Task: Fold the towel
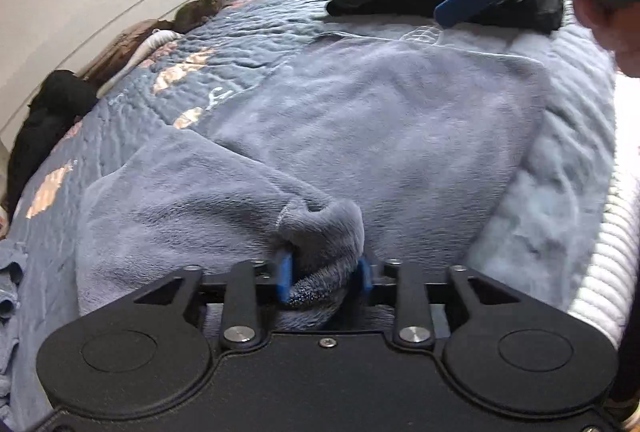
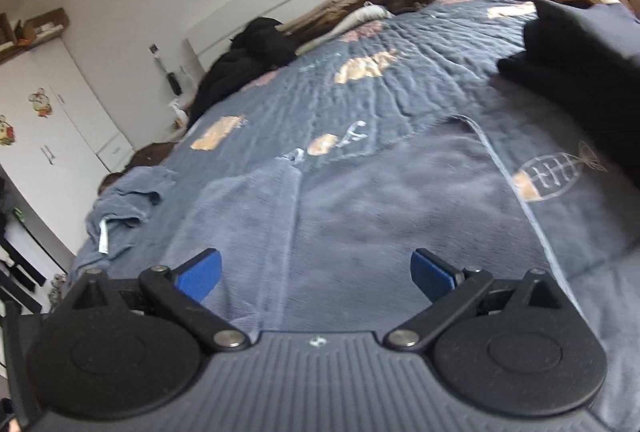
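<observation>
Between the blue pads of the left gripper (image 1: 325,274) sits a bunched roll of the towel (image 1: 380,120), and the pads are pinching it from both sides, the plush fabric bulging up out of the grip. From that pinch the towel fans away across the bed (image 1: 248,32): a soft, grey-blue fleecy cloth with a stitched hem, one layer folded over another, a raised ridge running off to the left and a smoother flat panel beyond. In the left wrist view its long axis seems to run from the gripper toward the far edge, where the right gripper (image 1: 464,2) hangs above the far hem. That right gripper (image 2: 316,274) is spread wide, nothing between its pads, with the towel (image 2: 380,200) lying flat just beneath. In that view a lengthwise fold line runs away from the camera. A fish-skeleton motif (image 2: 552,172) marks the cloth at the right. The quilted blue bedspread (image 2: 360,40) lies under it all.
</observation>
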